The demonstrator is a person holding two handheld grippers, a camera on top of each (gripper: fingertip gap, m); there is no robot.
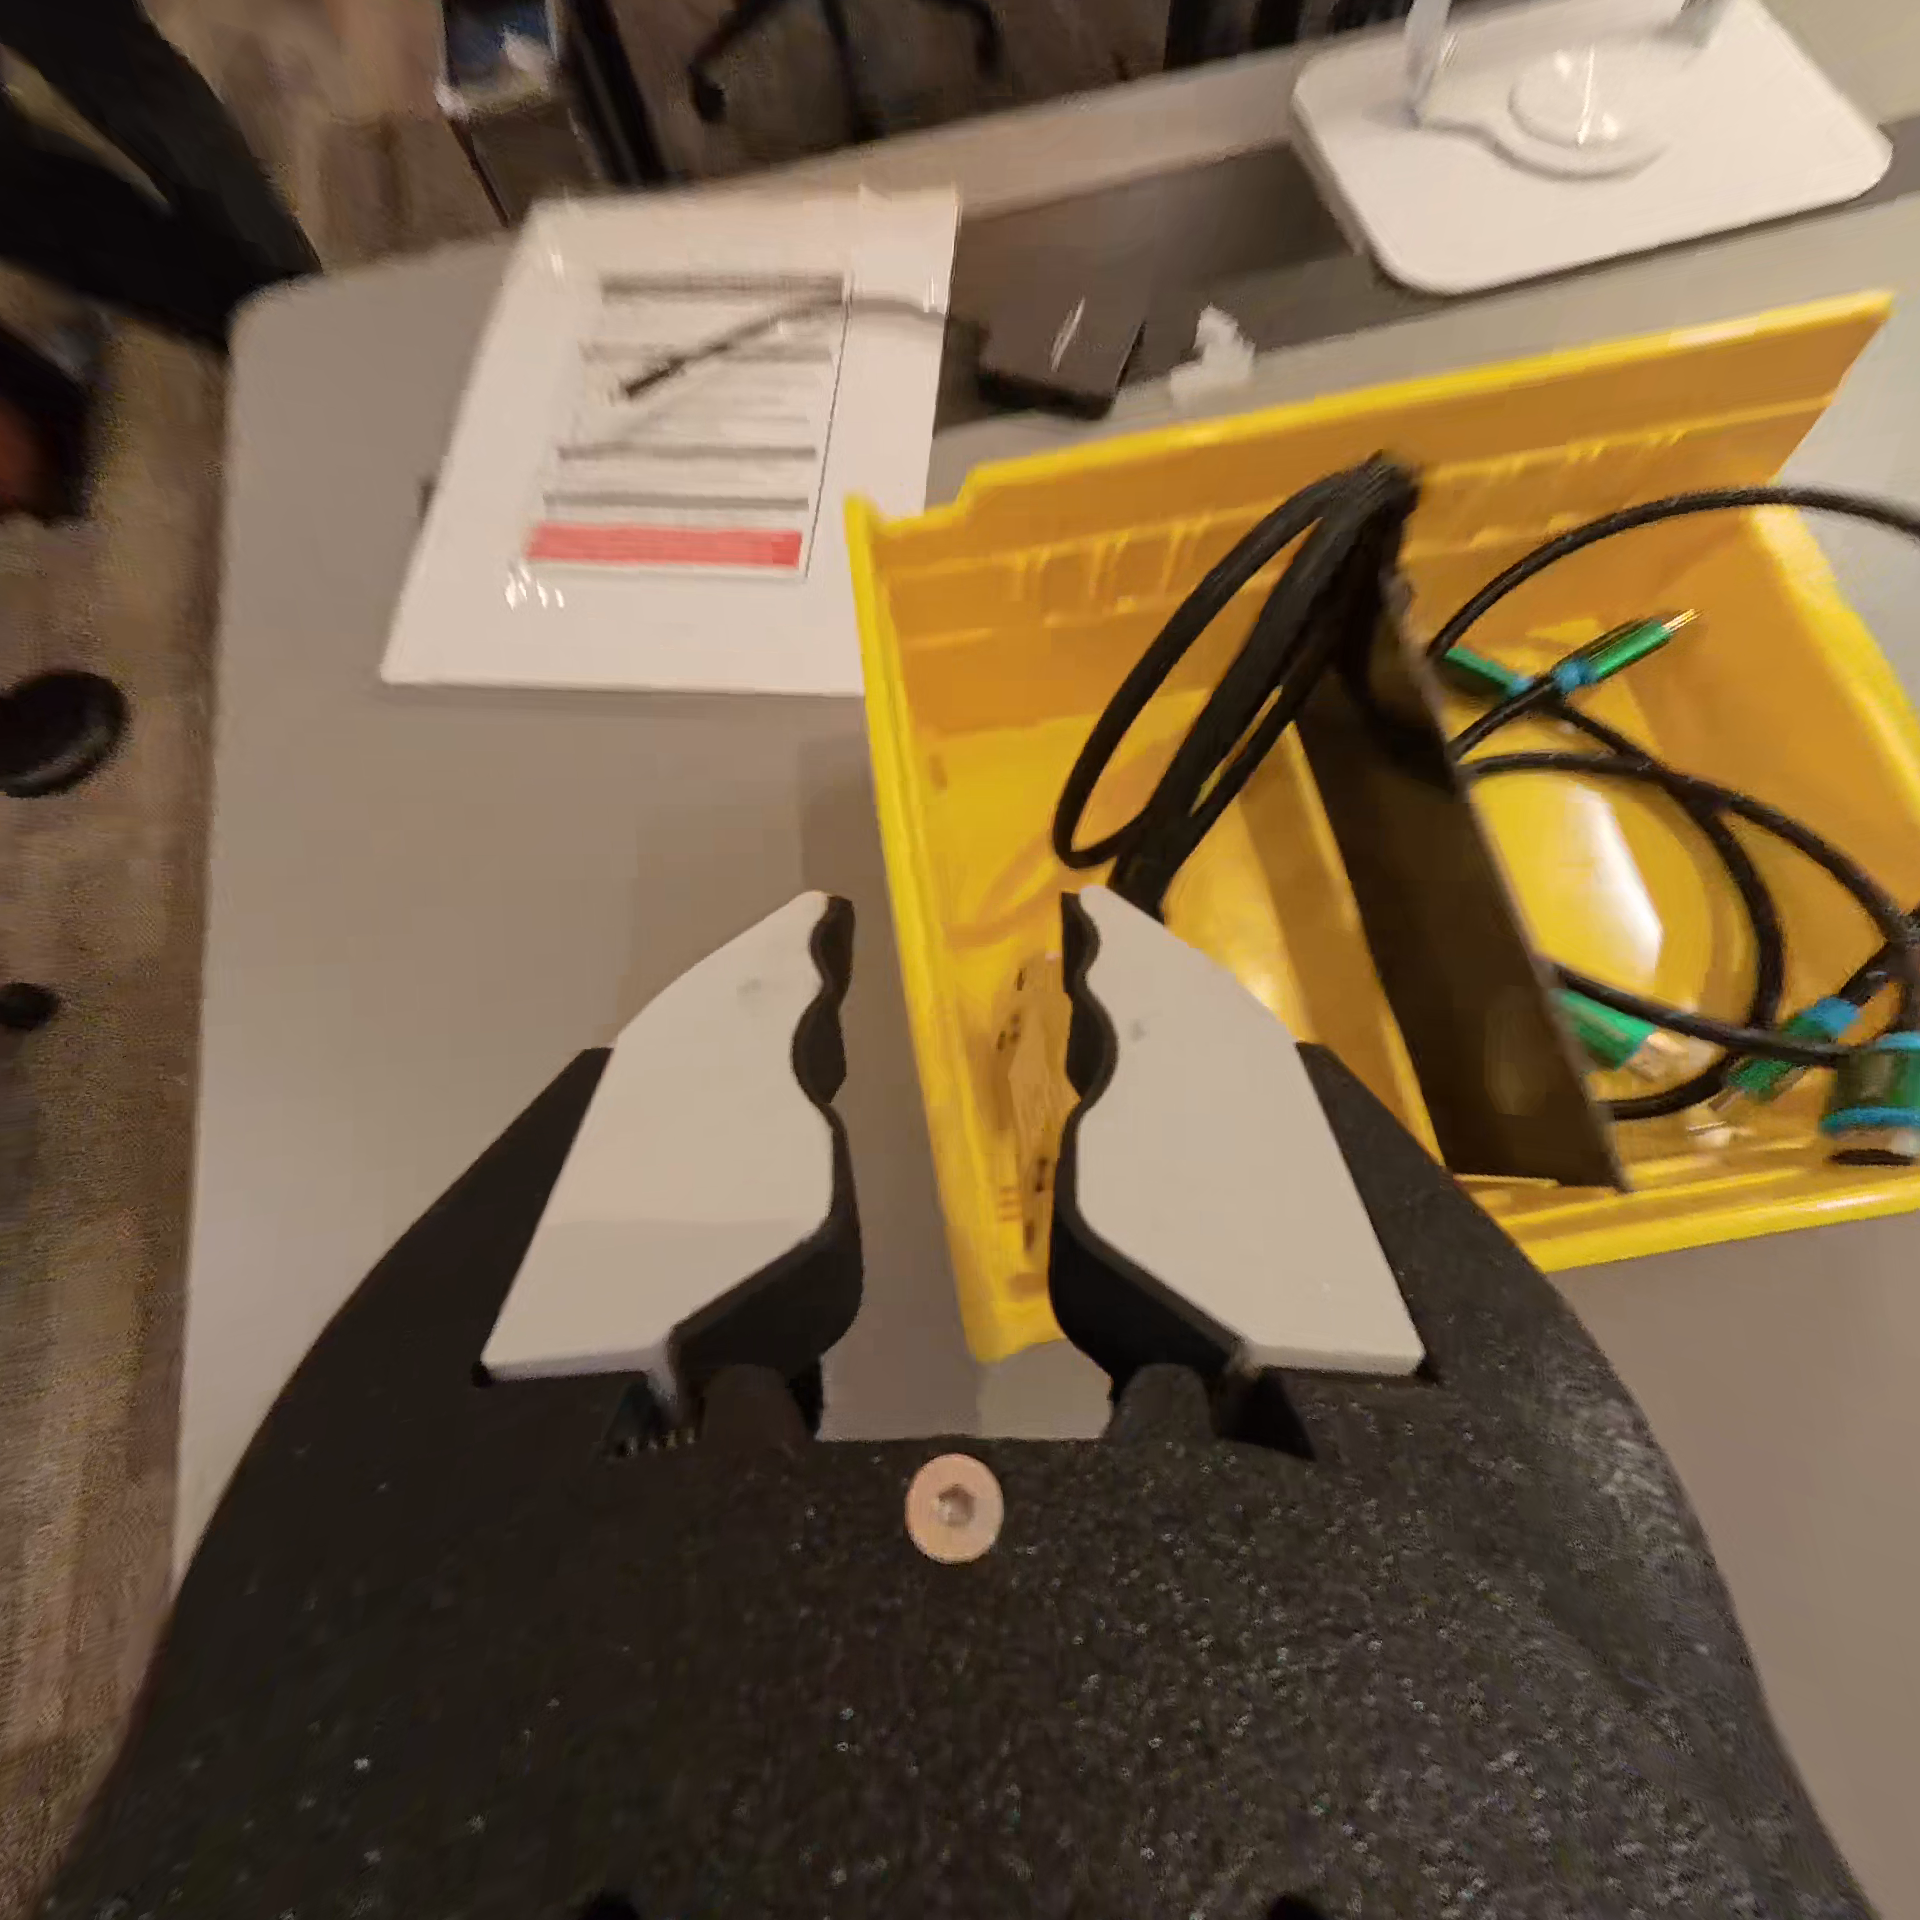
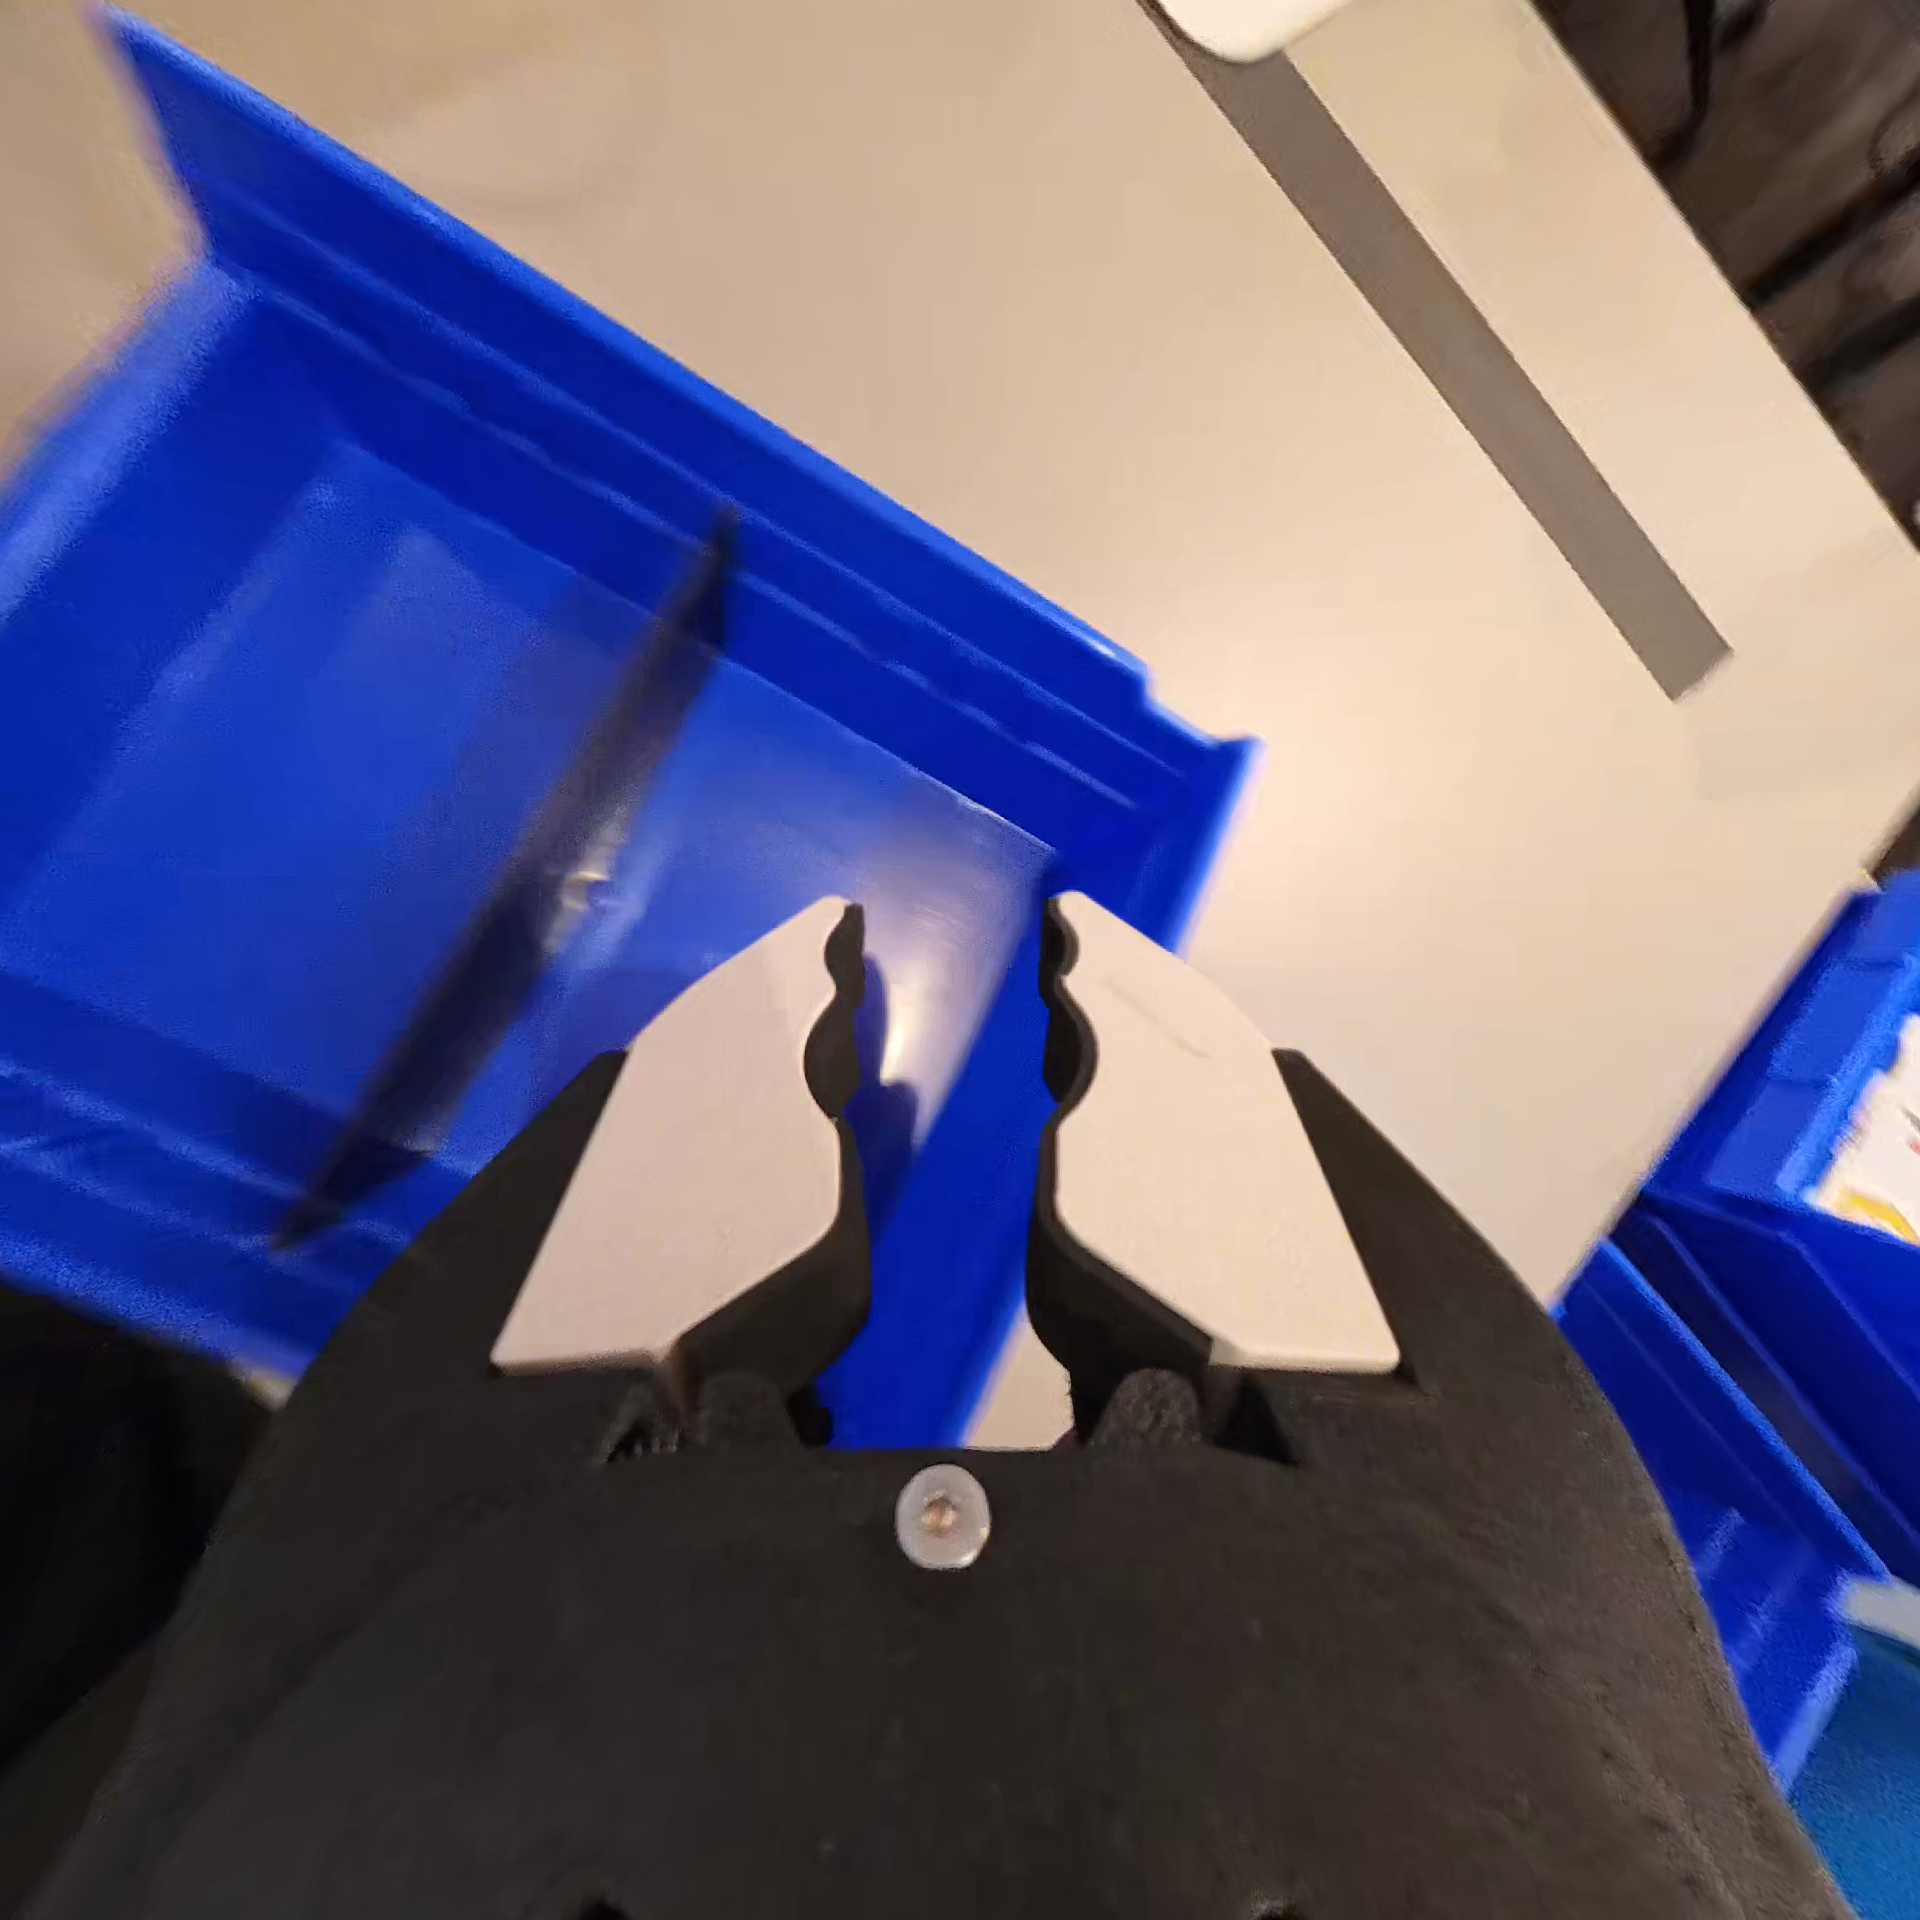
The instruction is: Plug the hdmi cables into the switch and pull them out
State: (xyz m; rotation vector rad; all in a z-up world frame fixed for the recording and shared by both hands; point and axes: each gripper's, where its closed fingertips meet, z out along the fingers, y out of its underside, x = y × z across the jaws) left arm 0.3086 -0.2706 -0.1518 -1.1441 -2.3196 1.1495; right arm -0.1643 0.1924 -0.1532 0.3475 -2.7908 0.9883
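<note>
While both views are motion-blurred, the left gripper (image 1: 956,914) hangs spread and empty over the grey counter (image 1: 520,935), its tips at the near left wall of a yellow plastic bin (image 1: 935,748). A dark upright divider panel (image 1: 1455,935) splits that bin. The black braided hdmi cables (image 1: 1662,810) with green plugs and blue bands lie coiled in the right compartment; one black loop (image 1: 1174,686) hangs over the divider into the left one. A small black box (image 1: 1049,348), possibly the switch, sits on the counter beyond the bin, beside a white printed sheet (image 1: 686,447). The right gripper (image 2: 951,914) is also spread, holding nothing, above a blue plastic bin (image 2: 312,727) with a dark divider (image 2: 582,831); a second blue bin (image 2: 1766,1299) stands to the right.
</note>
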